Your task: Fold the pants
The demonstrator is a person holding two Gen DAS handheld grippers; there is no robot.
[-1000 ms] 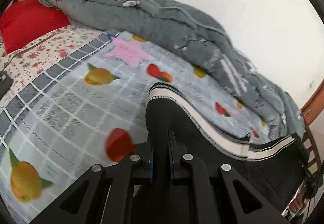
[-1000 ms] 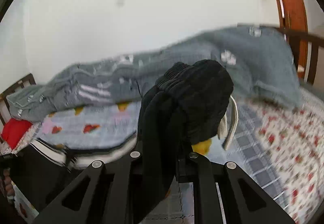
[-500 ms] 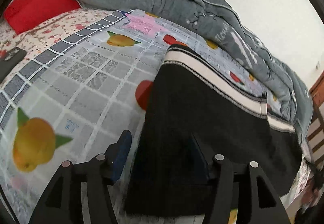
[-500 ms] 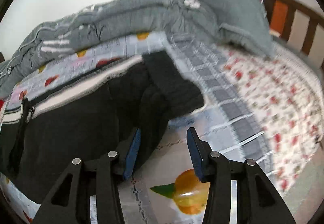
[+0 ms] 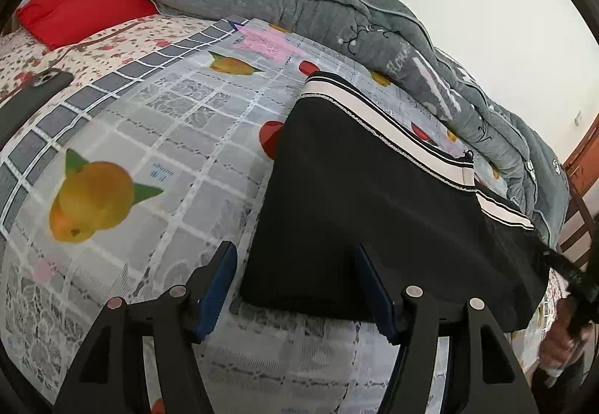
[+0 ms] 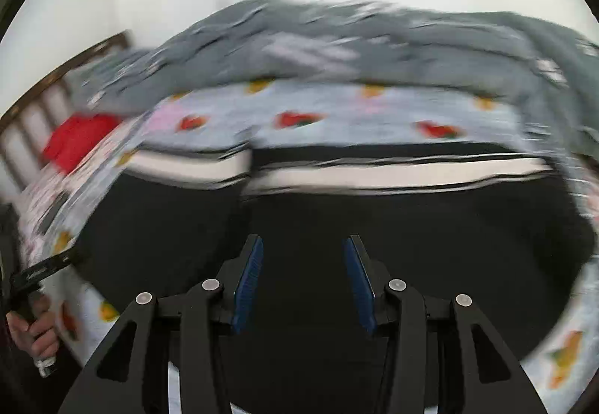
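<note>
The pants (image 5: pixel 374 226) lie folded near the bed's (image 5: pixel 131 121) front edge; left gripper (image 5: pixel 295 286) has just opened, empty; right gripper (image 6: pixel 303 283), blurred, seemingly empty too; regrip the fold's corners squarely.

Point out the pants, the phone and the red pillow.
pants (image 5: pixel 374 219): left wrist view, black top panel.
phone (image 5: pixel 35 91): left wrist view, dark back.
red pillow (image 5: pixel 80 11): left wrist view, top face.

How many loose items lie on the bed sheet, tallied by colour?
Black: 2, pants and phone
Grey: 1, quilt
Red: 1, pillow
Total: 4
</note>
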